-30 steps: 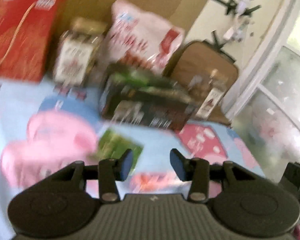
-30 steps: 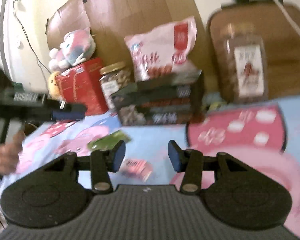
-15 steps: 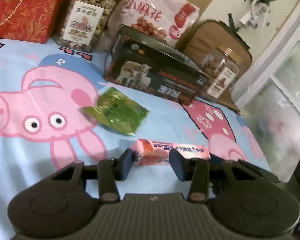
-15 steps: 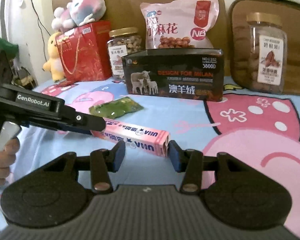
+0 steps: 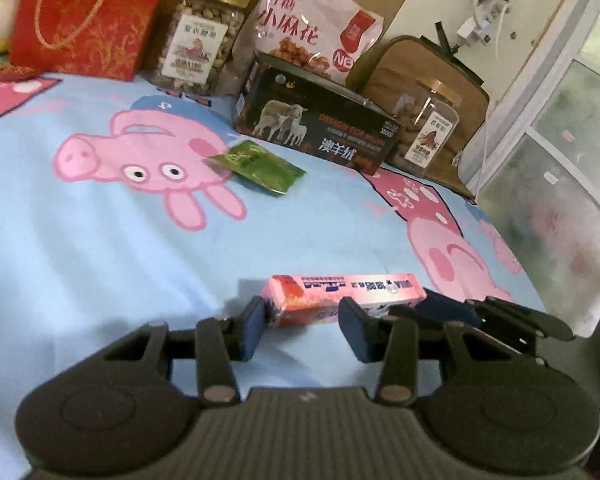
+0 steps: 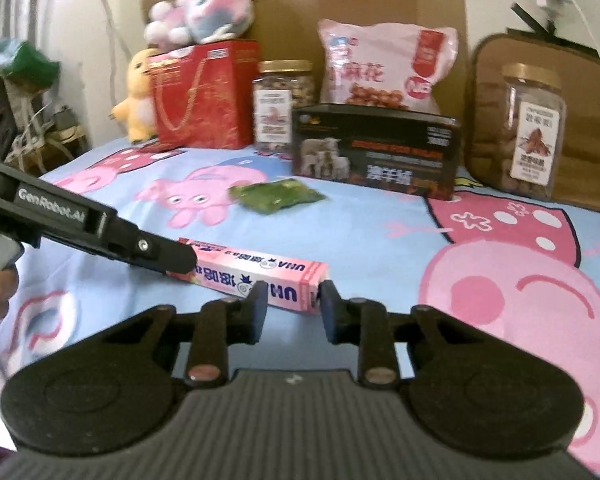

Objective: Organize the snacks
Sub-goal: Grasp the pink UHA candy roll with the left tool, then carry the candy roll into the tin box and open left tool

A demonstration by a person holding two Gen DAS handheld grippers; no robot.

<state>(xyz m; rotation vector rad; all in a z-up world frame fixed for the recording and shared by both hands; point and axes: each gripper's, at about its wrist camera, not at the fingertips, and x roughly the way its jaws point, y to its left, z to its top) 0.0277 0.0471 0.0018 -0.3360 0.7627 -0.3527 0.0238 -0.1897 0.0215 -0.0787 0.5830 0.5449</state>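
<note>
A long pink candy box (image 5: pixel 342 294) lies on the blue cartoon-pig sheet (image 5: pixel 100 248); it also shows in the right wrist view (image 6: pixel 260 276). My left gripper (image 5: pixel 302 326) is open, its jaws either side of the box's left end. My right gripper (image 6: pixel 294 306) has narrowed around the box's right end; the pads look close to or touching it. A green snack packet (image 5: pixel 258 164) lies further back, also in the right wrist view (image 6: pixel 278 196).
Along the back stand a red gift bag (image 5: pixel 88 20), a nut jar (image 5: pixel 202 40), a pink snack bag (image 5: pixel 312 36), a black box (image 5: pixel 320 128), and a second jar (image 5: pixel 428 128). Plush toys (image 6: pixel 200 12) sit on the red bag.
Both grippers dropped to the sheet and came up to the pink box from opposite ends. The right jaws have closed in around its end.
</note>
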